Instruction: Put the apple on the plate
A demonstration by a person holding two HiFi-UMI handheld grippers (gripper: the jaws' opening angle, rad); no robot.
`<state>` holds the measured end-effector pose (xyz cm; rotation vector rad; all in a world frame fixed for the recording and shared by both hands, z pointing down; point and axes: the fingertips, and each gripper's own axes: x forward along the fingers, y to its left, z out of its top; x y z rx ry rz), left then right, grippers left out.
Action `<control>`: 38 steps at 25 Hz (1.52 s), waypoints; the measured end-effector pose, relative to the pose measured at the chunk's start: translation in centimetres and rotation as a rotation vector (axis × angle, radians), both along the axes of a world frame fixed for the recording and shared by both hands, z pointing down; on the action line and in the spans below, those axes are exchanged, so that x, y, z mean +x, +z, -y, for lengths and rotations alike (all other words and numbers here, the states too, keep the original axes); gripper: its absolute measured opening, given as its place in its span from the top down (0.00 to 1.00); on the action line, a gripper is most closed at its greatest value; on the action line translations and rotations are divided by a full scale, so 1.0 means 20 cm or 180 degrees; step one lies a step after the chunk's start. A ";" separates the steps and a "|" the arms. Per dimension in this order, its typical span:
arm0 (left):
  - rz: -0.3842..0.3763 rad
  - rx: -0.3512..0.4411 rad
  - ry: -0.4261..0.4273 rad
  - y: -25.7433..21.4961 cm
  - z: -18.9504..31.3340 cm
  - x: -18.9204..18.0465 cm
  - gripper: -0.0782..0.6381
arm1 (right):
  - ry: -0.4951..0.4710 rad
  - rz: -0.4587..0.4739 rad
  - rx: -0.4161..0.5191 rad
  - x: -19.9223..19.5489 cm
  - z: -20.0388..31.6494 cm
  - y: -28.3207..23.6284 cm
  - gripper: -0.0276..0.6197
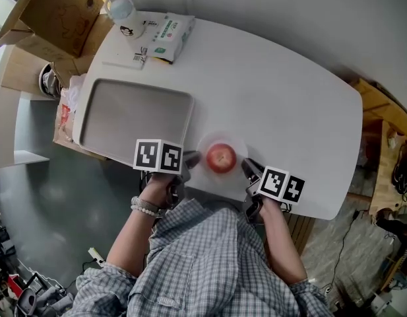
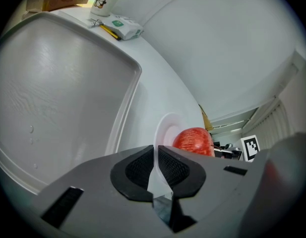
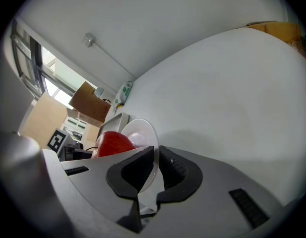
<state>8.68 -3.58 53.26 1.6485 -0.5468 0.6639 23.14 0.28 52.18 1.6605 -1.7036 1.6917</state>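
Left claw point(image 2: 156, 151) and right claw point(image 3: 155, 156) pinch the plate point(image 1: 233, 143) — apple point(image 1: 221, 158) on it.

Apple point(image 1: 221, 158) sits on the plate point(image 1: 219, 137), lower centre, at the near edge of the white surface point(image 1: 276, 91). Left tool point(image 1: 192, 158) meets the plate's left rim, right tool point(image 1: 248, 168) its right rim. Grey tray point(image 1: 134, 121) just to the left; cup point(image 1: 124, 15) and packet point(image 1: 169, 37) upper left.
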 end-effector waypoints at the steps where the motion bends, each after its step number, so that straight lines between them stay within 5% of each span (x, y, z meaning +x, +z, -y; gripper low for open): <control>1: -0.0005 0.0003 -0.0015 -0.01 0.00 -0.01 0.84 | -0.0007 0.0002 0.0003 -0.01 0.00 0.00 0.89; 38: -0.0018 0.0026 -0.0265 -0.02 0.14 -0.50 0.84 | -0.0324 0.0015 -0.0016 -0.49 0.19 -0.01 0.89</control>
